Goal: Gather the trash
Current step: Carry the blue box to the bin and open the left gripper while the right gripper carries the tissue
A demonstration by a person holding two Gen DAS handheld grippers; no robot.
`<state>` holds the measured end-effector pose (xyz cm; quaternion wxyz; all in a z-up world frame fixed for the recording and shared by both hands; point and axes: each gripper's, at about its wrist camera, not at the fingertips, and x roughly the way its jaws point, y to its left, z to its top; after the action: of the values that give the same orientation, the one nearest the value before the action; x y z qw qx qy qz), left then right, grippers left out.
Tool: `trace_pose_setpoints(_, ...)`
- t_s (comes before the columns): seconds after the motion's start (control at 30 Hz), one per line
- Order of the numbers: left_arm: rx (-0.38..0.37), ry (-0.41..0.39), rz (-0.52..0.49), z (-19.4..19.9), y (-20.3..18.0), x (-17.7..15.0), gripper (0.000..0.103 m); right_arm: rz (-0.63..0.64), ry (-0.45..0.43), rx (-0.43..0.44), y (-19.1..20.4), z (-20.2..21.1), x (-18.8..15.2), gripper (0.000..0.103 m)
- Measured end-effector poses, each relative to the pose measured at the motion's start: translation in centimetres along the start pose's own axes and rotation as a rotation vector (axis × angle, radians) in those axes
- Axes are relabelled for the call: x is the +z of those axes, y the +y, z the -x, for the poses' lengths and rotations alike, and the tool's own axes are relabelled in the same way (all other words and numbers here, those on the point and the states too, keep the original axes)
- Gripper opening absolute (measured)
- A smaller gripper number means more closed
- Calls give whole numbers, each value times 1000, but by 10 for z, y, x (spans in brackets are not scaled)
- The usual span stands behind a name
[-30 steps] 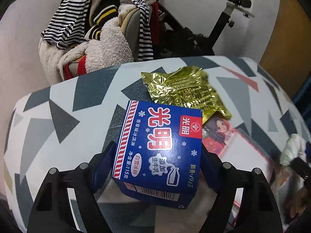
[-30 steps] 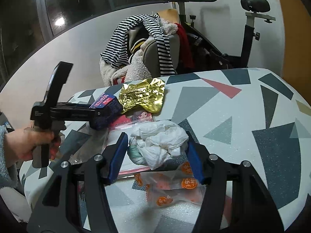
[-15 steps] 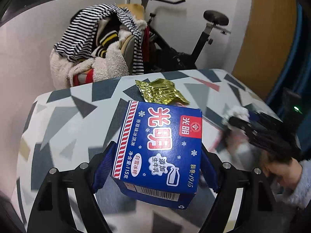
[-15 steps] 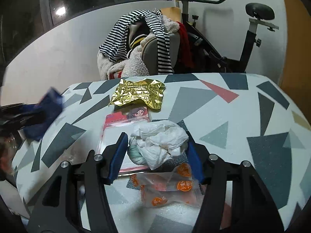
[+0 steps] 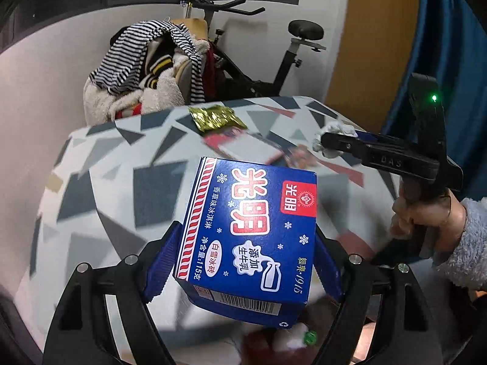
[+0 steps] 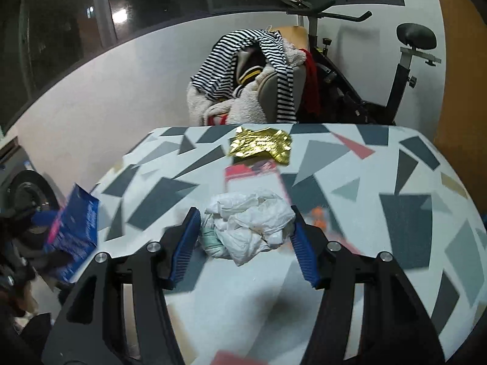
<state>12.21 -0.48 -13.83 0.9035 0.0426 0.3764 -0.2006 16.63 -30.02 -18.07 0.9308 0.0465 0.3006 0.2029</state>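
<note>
My left gripper is shut on a blue ice-cream carton and holds it in the air off the table's near-left edge; the carton also shows in the right wrist view. My right gripper is shut on a crumpled white tissue wad, lifted above the table; the gripper and tissue also show in the left wrist view. A gold foil wrapper and a red-edged clear packet lie on the patterned table.
A chair piled with striped and fleece clothes stands behind the table. An exercise bike is at the back right. An orange-printed clear wrapper lies by the right finger. A washing machine is at the left.
Both grippers have pulled back and up from the table with their loads. The carton has moved left past the table edge. The tissue is lifted off the packet.
</note>
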Motion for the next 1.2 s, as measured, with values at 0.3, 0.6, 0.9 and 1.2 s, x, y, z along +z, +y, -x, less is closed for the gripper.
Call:
trace_pose_setpoints(0.3,-7,18,-8,30,-37,-59,78,0,28,24,27,52,-47,60)
trace_pose_setpoints(0.6,-14,65,-9,25,-62,-120,78,19,79,37,34,80,-98,60)
trace_pose_setpoints(0.9,-65,130,28,12,-68,-149,78,-13,139,33,29,85,-148,60)
trace_pose_setpoints(1.2,-104,196,-2,-5,-83,-159,79,-26,172,36,26,80,-169,60)
